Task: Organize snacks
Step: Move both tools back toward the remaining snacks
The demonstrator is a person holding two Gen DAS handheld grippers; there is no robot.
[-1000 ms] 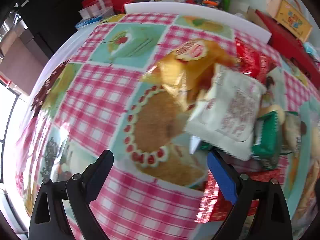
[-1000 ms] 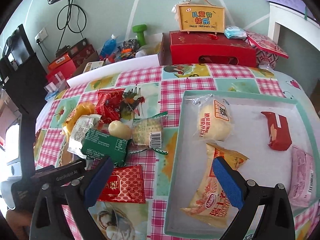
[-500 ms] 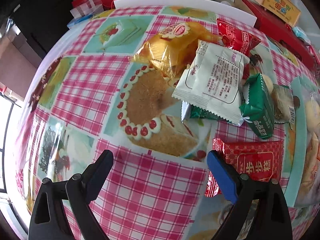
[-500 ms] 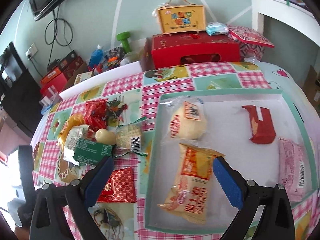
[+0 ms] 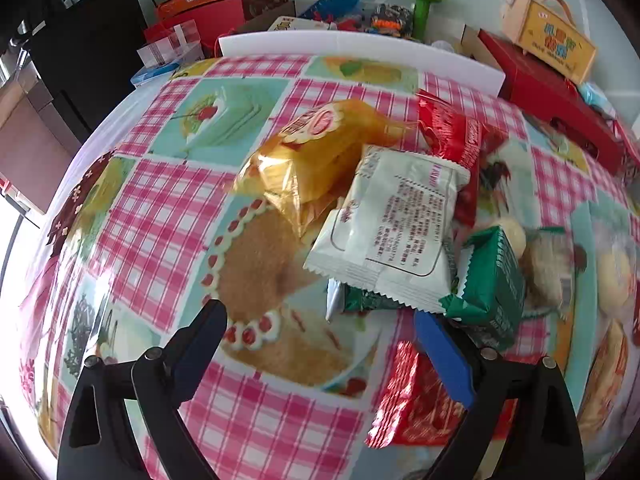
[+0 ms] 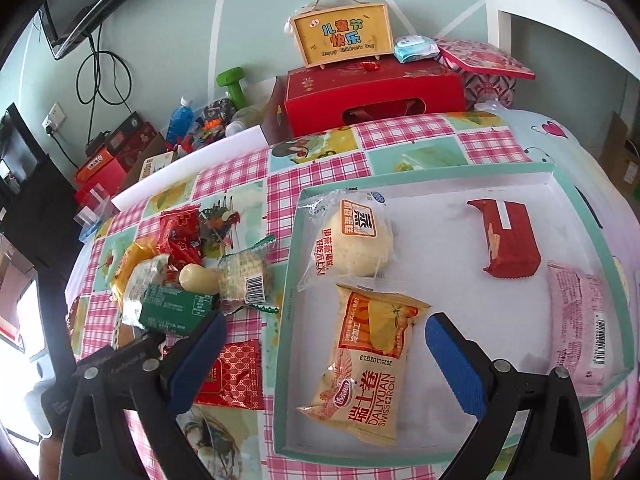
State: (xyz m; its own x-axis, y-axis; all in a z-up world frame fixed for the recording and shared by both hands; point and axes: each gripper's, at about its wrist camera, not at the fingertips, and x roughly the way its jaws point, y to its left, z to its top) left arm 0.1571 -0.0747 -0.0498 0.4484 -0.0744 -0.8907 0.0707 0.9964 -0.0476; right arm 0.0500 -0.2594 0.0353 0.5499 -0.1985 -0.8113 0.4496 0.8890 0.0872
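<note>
Left wrist view: the left claw [image 5: 320, 344] is held wide open and empty above the desk [image 5: 168, 208], angled toward the white packet [image 5: 396, 228] topping the unsorted pile, presumably next for the tray [image 6: 286, 320], where the right claw [image 6: 326, 354] gapes, holding nothing

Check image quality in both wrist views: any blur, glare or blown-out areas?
Left wrist view: strong fisheye bulge, motion blur along the right edge past the green packet, glare on the yellow wrapper, blown-out white at the left rim. Right wrist view: sharper; print on the Swiss roll packet is readable; overexposed window patch at lower left.
</note>
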